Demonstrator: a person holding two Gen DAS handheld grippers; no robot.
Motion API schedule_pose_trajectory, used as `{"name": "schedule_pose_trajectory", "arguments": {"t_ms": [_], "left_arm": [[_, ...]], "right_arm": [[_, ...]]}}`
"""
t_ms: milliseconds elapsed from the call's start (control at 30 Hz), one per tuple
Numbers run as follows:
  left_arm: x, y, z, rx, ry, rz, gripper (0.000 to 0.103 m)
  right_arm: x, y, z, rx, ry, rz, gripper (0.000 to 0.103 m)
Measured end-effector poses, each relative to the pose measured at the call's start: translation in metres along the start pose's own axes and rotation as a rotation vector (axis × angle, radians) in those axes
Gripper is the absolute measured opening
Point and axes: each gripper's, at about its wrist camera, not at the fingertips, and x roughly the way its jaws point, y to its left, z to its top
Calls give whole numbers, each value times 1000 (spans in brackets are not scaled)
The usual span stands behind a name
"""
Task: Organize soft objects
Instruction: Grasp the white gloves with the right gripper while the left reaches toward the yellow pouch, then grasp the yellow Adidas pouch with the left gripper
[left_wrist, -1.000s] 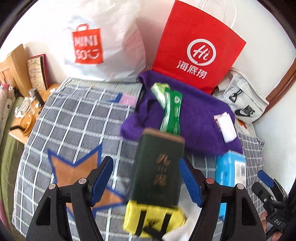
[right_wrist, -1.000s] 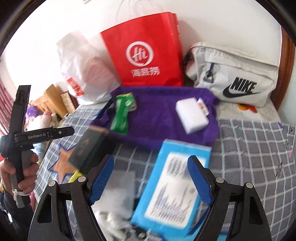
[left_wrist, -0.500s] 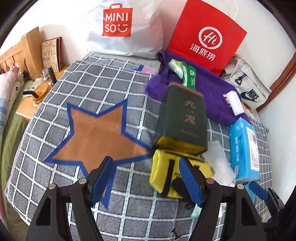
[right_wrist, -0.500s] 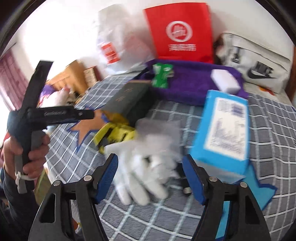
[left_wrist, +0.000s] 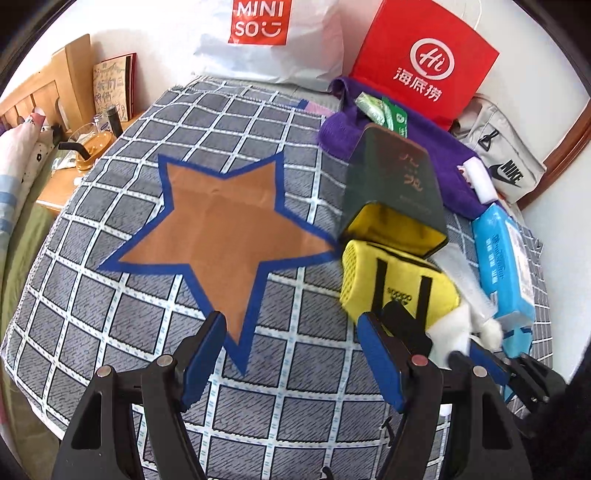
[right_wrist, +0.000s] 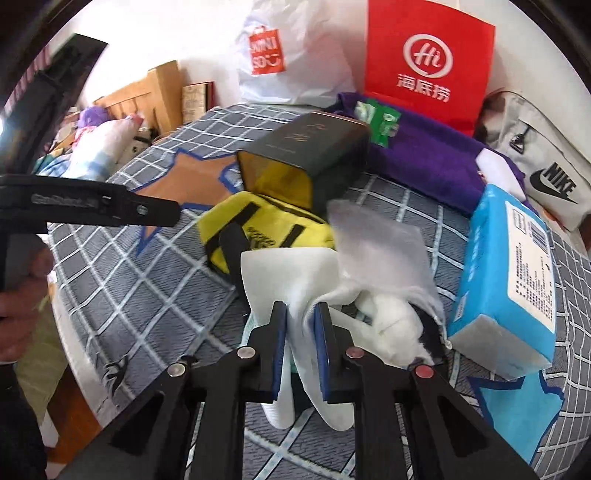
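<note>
My right gripper (right_wrist: 301, 308) is shut on a white glove (right_wrist: 295, 273) lying on the checked bedspread (right_wrist: 147, 295); the glove (left_wrist: 448, 332) also shows in the left wrist view. A second white glove (right_wrist: 395, 328) and a clear plastic bag (right_wrist: 376, 240) lie beside it. A small yellow bag (left_wrist: 399, 288) sits under an open dark green box (left_wrist: 399, 184). A blue tissue pack (right_wrist: 506, 273) lies to the right. My left gripper (left_wrist: 295, 350) is open and empty above the bedspread, left of the yellow bag.
A purple towel (left_wrist: 450, 155) at the back holds a green packet (left_wrist: 391, 114) and a white block (left_wrist: 480, 181). A red paper bag (left_wrist: 424, 59), a white Miniso bag (left_wrist: 266, 40) and a grey Nike pouch (left_wrist: 506, 162) lean against the wall. A bedside table (left_wrist: 70, 177) stands at the left.
My right gripper has moved down to the gloves and shut on a white glove. My left gripper has drawn back and left, away from the dark green box.
</note>
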Motion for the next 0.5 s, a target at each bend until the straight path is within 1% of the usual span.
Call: {"name": "schedule_pose_trajectory", "arguments": {"t_ms": [33,67,133,167,333,500], "left_arm": [[1,-1,0,1,3,0,72],[2,-1,-1,-1,5,1,72],[3,-4,-2,-6,7,-2,72],[3,-6,-2,-4,7,-4,72],[4,-18,-6,21,8,5,72],[4,-32,-10,34,4,-2,72]], "right_arm": [[-6,2,-1,-6,-11,8,12],[-12,3,-2,-8,-23,33,11],[-26,2,-4,11,-48,108,11],[-33,-1,-5,23,-59,129,11],[-62,-22,-17,93,-98,128,11],[-100,-50,-34,189,-169,183,11]]}}
